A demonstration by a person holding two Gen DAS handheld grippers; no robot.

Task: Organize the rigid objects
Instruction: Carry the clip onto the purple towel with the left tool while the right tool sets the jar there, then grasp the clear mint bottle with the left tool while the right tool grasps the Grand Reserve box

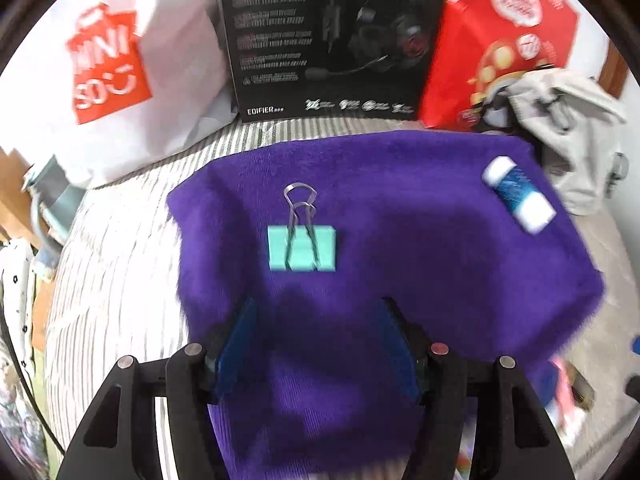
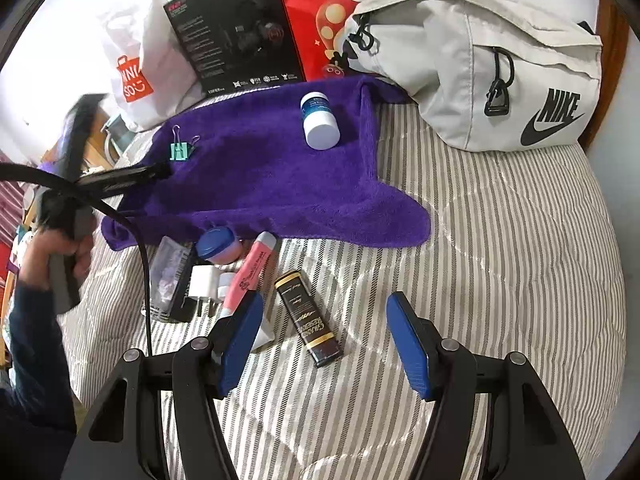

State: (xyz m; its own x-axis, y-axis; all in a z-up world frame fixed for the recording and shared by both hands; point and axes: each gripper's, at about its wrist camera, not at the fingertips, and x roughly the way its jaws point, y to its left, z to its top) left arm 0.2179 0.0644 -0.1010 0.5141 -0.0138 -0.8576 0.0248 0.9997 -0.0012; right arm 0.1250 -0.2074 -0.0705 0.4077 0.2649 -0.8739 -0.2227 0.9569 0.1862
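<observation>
Striped bedding (image 2: 500, 248), purple towel (image 2: 260, 184) – both claws (image 1: 316, 308) (image 2: 322, 304) wide, empty.

free: bare purple towel (image 1: 400, 248) between binder clip (image 1: 302, 247) and white bottle (image 1: 518, 194) | free: striped bedding (image 2: 500, 260) right, open | blocked far: black box (image 2: 236, 36), red bag (image 2: 320, 12), grey Nike bag (image 2: 500, 68) | blocked near-left: clutter by black-and-gold box (image 2: 309, 318)
</observation>
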